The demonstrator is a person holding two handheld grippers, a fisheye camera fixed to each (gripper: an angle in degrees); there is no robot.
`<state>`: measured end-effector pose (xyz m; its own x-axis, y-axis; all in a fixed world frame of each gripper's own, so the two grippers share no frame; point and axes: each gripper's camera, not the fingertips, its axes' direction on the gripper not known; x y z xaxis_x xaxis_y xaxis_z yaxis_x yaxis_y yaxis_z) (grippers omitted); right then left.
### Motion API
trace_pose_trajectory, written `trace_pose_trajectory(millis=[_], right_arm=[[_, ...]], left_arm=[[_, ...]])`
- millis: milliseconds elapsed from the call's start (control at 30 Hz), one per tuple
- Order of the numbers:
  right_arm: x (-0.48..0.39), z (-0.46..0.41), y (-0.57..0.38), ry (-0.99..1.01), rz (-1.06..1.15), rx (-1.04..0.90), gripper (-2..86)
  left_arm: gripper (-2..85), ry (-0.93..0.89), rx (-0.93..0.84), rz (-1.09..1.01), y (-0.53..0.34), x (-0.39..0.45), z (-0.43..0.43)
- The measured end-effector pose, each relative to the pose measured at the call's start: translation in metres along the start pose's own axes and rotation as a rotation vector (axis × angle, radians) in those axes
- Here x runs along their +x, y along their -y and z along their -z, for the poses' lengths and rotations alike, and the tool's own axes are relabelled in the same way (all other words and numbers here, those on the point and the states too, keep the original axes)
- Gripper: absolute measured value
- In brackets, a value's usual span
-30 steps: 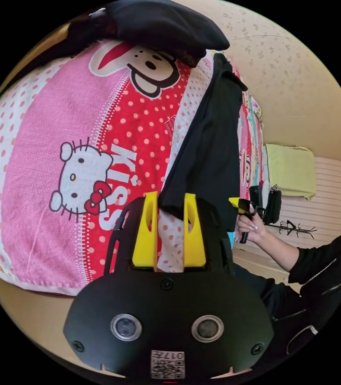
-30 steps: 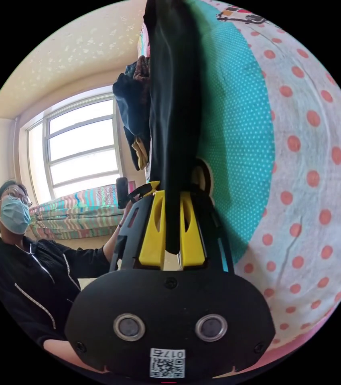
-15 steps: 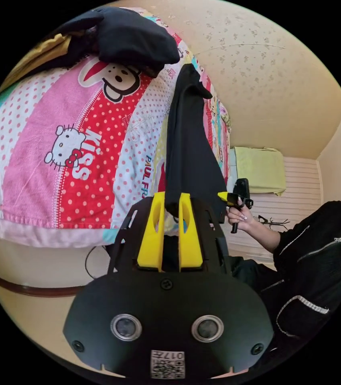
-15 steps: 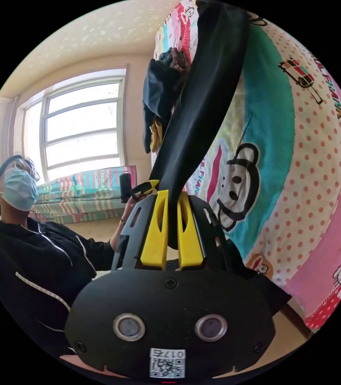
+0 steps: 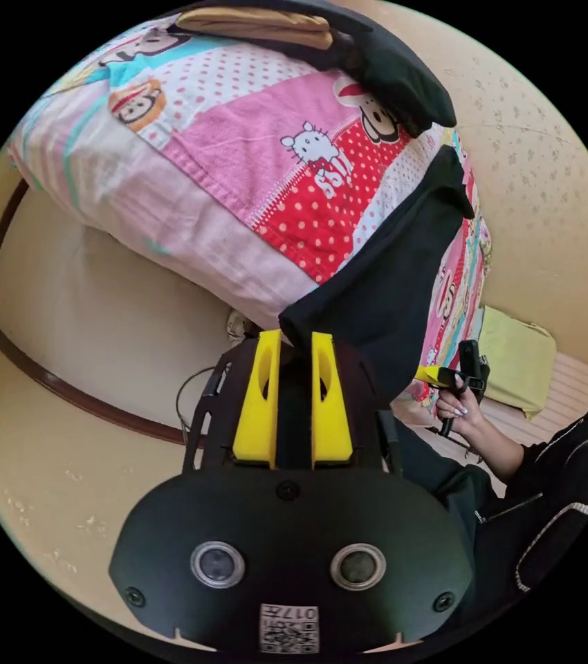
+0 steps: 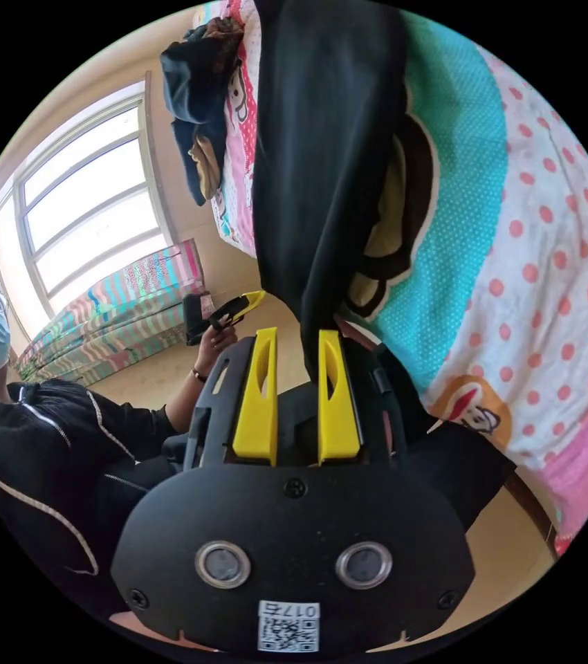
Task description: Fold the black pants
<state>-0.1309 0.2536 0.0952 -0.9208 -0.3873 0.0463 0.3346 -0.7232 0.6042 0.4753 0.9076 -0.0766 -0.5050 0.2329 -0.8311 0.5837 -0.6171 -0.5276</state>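
Both grippers at black pants' hem

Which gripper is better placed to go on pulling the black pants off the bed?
Left, probably. The left gripper is clamped on the black pants; the right gripper looks open, the cloth against one jaw.

Bright daylight from the window; edges bend fisheye-round.

The soft black fabric pants hung stretched — draped off the edge of the cartoon-print bedspread.
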Motion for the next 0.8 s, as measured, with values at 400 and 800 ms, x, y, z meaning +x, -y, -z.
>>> trace_pose_trajectory(millis=[400,800], right_arm=[[0.012,0.224,0.101,-0.119,0.113,0.359,9.6],[0.06,0.375,0.256,0.244,0.003,1.074,12.1]], left_arm=[[8.1,-0.263,0.276,-0.439,0.118,0.169,-0.009],[10.2,0.023,0.22,-0.666,0.242,0.319,-0.143]])
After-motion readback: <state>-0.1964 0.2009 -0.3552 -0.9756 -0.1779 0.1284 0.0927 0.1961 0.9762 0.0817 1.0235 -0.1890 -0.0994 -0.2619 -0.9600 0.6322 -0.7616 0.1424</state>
